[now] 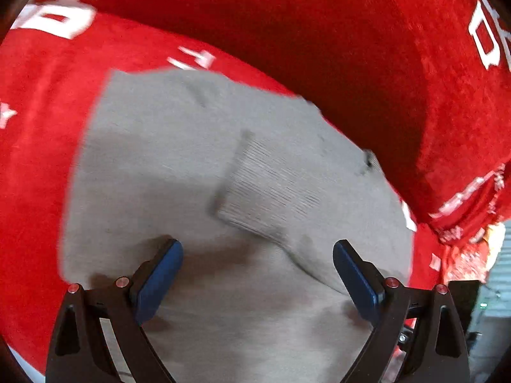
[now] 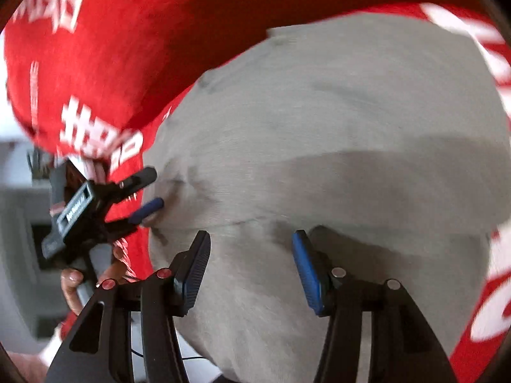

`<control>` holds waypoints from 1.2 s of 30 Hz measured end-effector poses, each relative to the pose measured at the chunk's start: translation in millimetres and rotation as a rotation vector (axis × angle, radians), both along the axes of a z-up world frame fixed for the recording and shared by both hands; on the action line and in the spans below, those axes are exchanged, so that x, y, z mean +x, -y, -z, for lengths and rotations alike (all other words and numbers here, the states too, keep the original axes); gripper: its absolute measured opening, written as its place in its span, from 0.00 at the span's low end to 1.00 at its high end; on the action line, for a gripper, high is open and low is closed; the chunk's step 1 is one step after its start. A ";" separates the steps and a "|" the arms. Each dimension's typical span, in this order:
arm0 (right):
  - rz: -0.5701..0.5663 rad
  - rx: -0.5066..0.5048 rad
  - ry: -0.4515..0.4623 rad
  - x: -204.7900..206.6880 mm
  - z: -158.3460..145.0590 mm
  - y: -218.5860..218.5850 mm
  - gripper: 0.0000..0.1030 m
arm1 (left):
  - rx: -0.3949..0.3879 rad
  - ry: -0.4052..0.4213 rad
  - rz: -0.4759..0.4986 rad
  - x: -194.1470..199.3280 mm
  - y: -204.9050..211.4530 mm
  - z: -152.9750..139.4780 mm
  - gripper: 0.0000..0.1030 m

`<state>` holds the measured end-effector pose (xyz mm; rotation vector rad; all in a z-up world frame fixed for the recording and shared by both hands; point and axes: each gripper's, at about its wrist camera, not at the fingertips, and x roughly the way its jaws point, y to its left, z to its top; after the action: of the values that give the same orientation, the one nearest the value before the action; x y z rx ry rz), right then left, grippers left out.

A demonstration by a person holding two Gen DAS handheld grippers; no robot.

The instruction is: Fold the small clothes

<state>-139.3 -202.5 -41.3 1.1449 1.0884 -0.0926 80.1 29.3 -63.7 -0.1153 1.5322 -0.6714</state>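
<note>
A grey knit garment [image 1: 159, 166] lies flat on a red blanket [image 1: 35, 166]; a ribbed cuff [image 1: 271, 191] is folded over its middle. My left gripper [image 1: 257, 244] stands open just above the grey cloth, with only the fabric's surface between its blue pads. In the right wrist view the garment [image 2: 335, 111] fills the centre, and my right gripper [image 2: 251, 236] is open over its near part, with nothing pinched. The left gripper [image 2: 156, 190] shows there too, open at the garment's left edge, with a person's hand [image 2: 72, 284] on its handle.
The red blanket [image 2: 95, 48] carries white lettering and rises in a thick shadowed fold [image 1: 319, 48] behind the garment. Past the blanket's edge are grey furniture [image 2: 19, 223] on the left and a pale corrugated surface [image 1: 501, 255] on the right.
</note>
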 end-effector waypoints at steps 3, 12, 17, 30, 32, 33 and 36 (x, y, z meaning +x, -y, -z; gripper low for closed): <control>0.054 0.031 -0.002 -14.4 2.5 6.1 0.56 | 0.012 -0.024 0.048 -13.0 17.4 6.3 0.93; 0.095 0.062 0.021 -36.1 3.7 14.5 0.56 | 0.005 0.000 -0.071 18.2 33.4 1.2 0.97; 0.146 0.080 0.002 -59.5 9.9 26.3 0.56 | 0.006 -0.018 -0.063 26.8 26.2 0.2 0.39; 0.341 0.149 -0.002 -96.5 25.2 52.8 0.56 | -0.059 0.042 0.032 0.1 -10.8 -29.3 0.11; 0.413 0.182 0.010 -102.9 30.9 59.8 0.56 | -0.025 0.030 0.035 -2.6 -19.7 -19.9 0.11; 0.441 0.195 0.016 -104.9 33.0 62.6 0.56 | -0.008 0.020 0.036 -4.2 -25.4 -14.3 0.11; 0.529 0.218 0.029 -108.2 36.9 74.6 0.56 | 0.005 0.005 0.020 -5.9 -30.9 -6.2 0.11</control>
<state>-247.5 -277.1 -78.2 1.6062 0.7585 -0.3763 74.2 60.3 -57.5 -0.0951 1.5323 -0.6832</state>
